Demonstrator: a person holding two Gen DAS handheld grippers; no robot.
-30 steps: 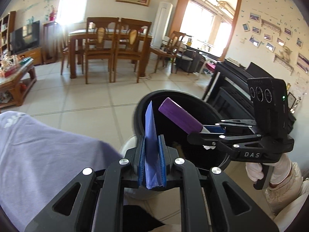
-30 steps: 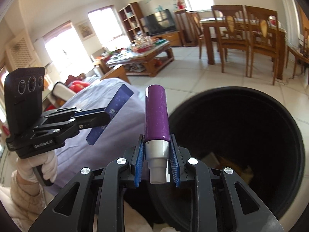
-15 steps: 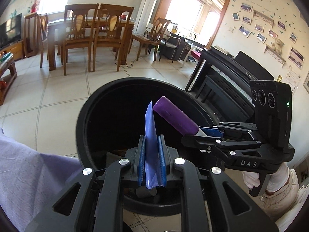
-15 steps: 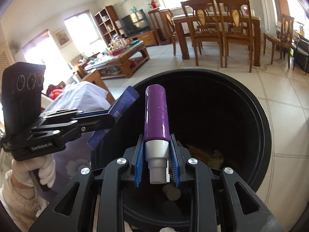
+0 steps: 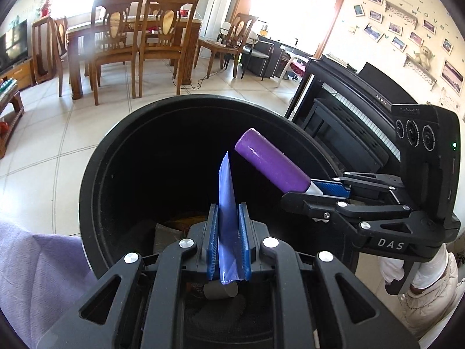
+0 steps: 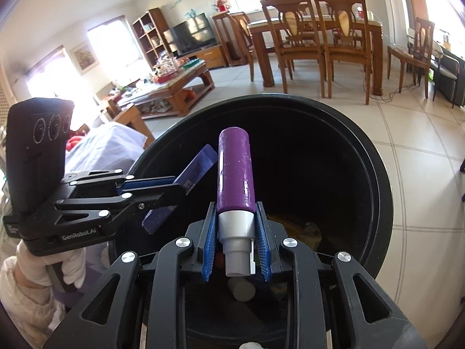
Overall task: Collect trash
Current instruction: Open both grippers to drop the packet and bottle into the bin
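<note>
My left gripper (image 5: 227, 241) is shut on a flat blue wrapper (image 5: 226, 192) and holds it over the open mouth of a round black trash bin (image 5: 96, 157). My right gripper (image 6: 237, 247) is shut on a purple tube with a grey cap (image 6: 235, 174), also above the bin (image 6: 375, 174). In the left wrist view the right gripper (image 5: 316, 192) comes in from the right with the tube (image 5: 270, 163). In the right wrist view the left gripper (image 6: 171, 192) comes in from the left with the wrapper (image 6: 194, 174). Some trash (image 6: 305, 229) lies at the bin's bottom.
A purple cloth (image 5: 35, 276) lies to the bin's left. A black piano (image 5: 348, 110) stands right of it. A wooden dining table with chairs (image 5: 130, 46) is beyond on the tiled floor. A cluttered coffee table (image 6: 171, 87) and TV (image 6: 191, 33) are farther off.
Both grippers have moved from beside the purple cloth to over the bin's mouth, still holding their items. The bin now fills the middle of both views.
</note>
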